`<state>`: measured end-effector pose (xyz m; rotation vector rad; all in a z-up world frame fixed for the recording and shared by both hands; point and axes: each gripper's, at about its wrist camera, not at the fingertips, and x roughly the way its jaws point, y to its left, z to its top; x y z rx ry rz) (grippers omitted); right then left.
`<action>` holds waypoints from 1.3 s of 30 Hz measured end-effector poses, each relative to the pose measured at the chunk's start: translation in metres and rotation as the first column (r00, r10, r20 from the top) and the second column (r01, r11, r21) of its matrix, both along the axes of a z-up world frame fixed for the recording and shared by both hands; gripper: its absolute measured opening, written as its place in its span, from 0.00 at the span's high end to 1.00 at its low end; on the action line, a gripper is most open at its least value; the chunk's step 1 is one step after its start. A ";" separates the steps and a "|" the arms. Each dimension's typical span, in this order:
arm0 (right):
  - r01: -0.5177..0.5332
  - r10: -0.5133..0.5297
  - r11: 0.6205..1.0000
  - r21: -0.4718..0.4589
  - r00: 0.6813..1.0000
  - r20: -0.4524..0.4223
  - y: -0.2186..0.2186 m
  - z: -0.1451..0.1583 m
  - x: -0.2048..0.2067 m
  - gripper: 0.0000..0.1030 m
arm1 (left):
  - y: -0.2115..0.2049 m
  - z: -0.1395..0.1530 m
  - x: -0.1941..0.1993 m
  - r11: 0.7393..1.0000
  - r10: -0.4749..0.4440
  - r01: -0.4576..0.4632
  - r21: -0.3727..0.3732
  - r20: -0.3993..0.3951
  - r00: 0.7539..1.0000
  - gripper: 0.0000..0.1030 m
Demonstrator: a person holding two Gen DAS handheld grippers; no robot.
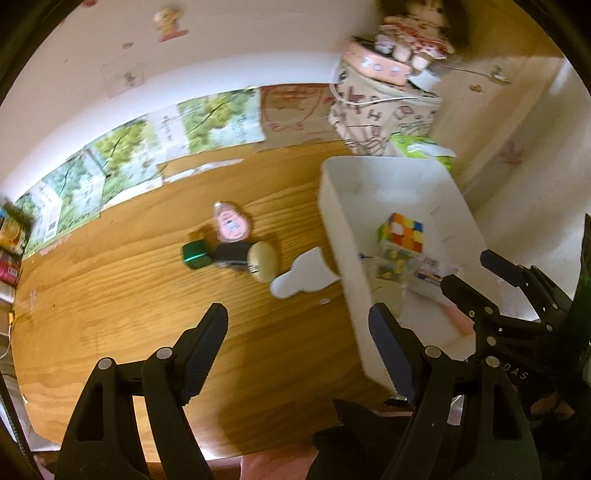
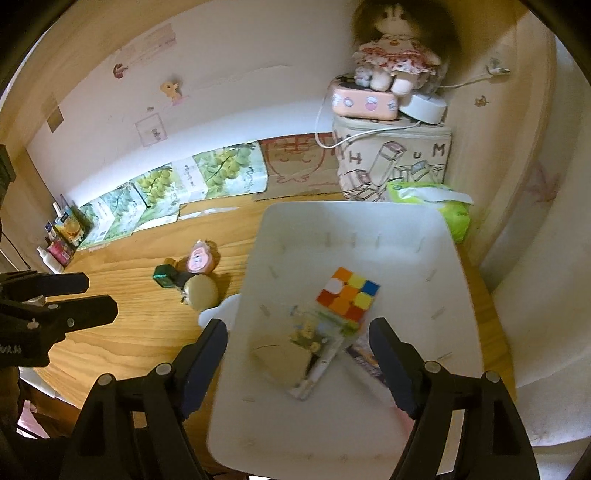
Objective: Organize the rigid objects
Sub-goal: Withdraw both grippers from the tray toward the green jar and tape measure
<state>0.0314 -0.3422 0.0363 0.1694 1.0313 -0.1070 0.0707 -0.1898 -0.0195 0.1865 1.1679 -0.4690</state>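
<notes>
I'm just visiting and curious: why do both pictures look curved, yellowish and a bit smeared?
Left wrist view: fisheye bends the wooden table; warm light, motion smear on the white bin and doll. Right wrist view: same bending and warm cast, sharper doll, softer smear on the Rubik's cube.

Sitting at the back right corner: a dark-haired rag doll in a red-flowered dress (image 2: 397, 55), resting on a pink rectangular case (image 2: 364, 101) beside a round white device (image 2: 424, 107), both lying atop a beige printed fabric box (image 2: 395, 162). Leaning along the white wall: 3 or more grape-printed cartons (image 2: 225, 170). Lying just beside the fabric box: a green pack of tissues (image 2: 436, 195).
</notes>
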 end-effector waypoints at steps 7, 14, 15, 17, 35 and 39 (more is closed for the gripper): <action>-0.005 0.005 1.000 0.014 1.000 0.001 0.039 -0.008 0.009 0.23 | 0.042 -0.009 0.020 0.998 0.052 -0.051 0.027 -0.035 0.998 0.21; -0.009 0.009 1.000 0.025 1.000 0.019 0.070 -0.017 0.018 0.23 | 0.072 -0.021 0.037 0.996 0.071 -0.068 0.056 -0.056 0.996 0.21; -0.010 0.009 1.000 0.024 1.000 0.023 0.075 -0.019 0.019 0.23 | 0.077 -0.023 0.040 0.996 0.070 -0.067 0.061 -0.058 0.996 0.21; -0.010 0.009 1.000 0.021 0.999 0.033 0.084 -0.021 0.021 0.23 | 0.083 -0.027 0.046 0.996 0.066 -0.061 0.070 -0.061 0.996 0.21; 0.090 -0.093 0.995 0.031 0.991 0.095 0.137 -0.071 0.047 0.23 | 0.091 -0.087 0.122 0.997 0.035 -0.020 0.078 -0.196 0.980 0.21; 0.080 -0.079 0.997 -0.006 0.993 0.091 0.144 -0.083 0.059 0.23 | 0.086 -0.103 0.138 0.997 0.053 -0.036 0.071 -0.244 0.968 0.21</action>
